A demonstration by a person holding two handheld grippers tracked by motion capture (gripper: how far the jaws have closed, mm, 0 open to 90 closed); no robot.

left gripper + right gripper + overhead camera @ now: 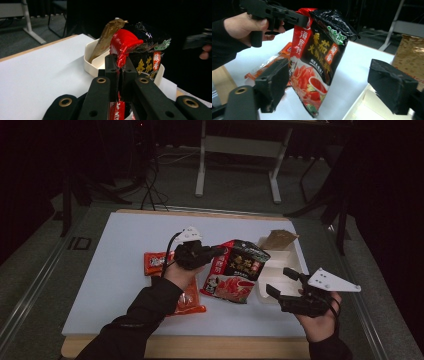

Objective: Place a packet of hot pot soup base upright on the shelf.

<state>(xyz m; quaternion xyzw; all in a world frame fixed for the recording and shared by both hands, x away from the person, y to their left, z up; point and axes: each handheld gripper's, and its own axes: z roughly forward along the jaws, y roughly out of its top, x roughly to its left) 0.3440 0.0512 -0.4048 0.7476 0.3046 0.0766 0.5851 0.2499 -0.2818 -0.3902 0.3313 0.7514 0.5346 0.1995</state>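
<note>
A red and black sauce packet hangs lifted off the white board, pinched at its red top edge by my left gripper. In the left gripper view the jaws are shut on the red edge of the packet, near my left gripper. The right gripper view has the packet hanging ahead, between and beyond the wide-apart jaws of my right gripper, which touch nothing. My right gripper is open, low at the right beside the cream tray.
A brown pouch stands in the tray's far end. Orange packets lie on the white board under my left forearm. Desk legs and cables stand beyond the table.
</note>
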